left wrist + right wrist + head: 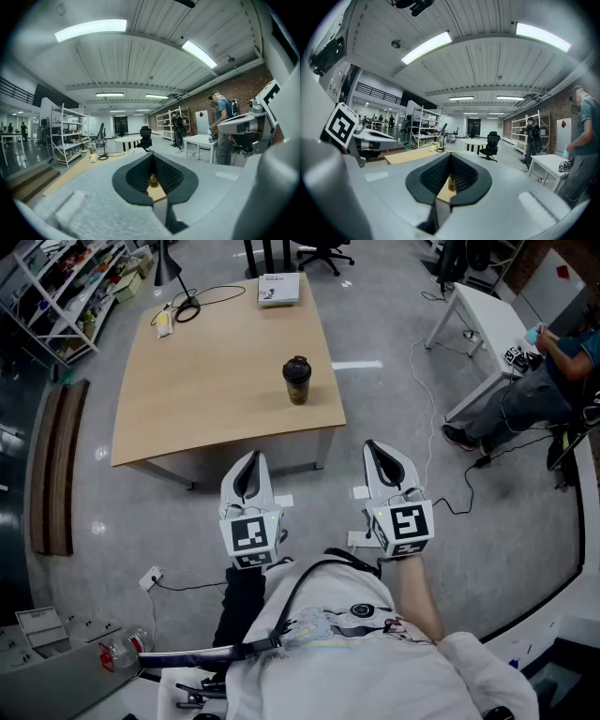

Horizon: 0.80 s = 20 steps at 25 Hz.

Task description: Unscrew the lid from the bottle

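A dark bottle (297, 381) with a black lid stands upright near the right front corner of the wooden table (206, 390). Both grippers hang in the air short of the table's near edge, pointing at it. My left gripper (248, 459) is shut and holds nothing. The right gripper (376, 447) is shut and empty too. In the left gripper view the bottle (153, 180) shows small and far off past the closed left gripper (153, 157). In the right gripper view the bottle (451, 183) likewise sits far beyond the closed right gripper (451, 157).
A black desk lamp (169, 268), a small pale object (163, 322) and a white booklet (279, 289) lie at the table's far side. A white table (483, 320) with a seated person (539, 385) is at the right. Shelving (66, 282) stands left. Cables cross the floor.
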Motion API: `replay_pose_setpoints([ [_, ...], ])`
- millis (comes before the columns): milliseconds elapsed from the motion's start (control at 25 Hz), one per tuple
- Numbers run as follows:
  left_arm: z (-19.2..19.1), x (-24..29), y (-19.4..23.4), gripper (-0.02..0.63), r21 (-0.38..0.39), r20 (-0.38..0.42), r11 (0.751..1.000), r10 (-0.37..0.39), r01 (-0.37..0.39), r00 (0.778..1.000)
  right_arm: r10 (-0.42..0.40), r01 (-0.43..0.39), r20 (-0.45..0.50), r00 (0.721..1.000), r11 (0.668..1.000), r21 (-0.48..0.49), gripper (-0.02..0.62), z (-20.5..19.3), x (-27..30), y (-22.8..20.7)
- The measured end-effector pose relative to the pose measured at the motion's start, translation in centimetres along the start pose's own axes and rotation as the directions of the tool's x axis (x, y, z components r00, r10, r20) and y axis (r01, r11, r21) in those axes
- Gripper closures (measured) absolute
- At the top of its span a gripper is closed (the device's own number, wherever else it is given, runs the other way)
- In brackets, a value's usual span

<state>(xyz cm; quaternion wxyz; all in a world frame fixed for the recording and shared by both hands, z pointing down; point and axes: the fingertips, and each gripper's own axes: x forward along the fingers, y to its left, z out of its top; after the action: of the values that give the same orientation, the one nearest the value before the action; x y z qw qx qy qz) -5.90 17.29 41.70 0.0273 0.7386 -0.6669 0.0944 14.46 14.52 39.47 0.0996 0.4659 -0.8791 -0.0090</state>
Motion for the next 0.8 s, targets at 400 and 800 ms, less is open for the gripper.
replay_pose_setpoints([
  [400,-0.8,0.1,-0.9,0.603,-0.013,-0.032,1.0,0.026,-0.027,0.999,0.044,-0.044,0.002,0.999,0.999,-0.021,0.591,-0.8,0.2,-0.3],
  [800,-1.5,1.6,-2.5,0.594,0.004,-0.024,0.999,0.038,-0.038,0.999,0.086,-0.087,0.025,0.996,0.996,0.03,0.589,-1.5,-0.1,-3.0],
])
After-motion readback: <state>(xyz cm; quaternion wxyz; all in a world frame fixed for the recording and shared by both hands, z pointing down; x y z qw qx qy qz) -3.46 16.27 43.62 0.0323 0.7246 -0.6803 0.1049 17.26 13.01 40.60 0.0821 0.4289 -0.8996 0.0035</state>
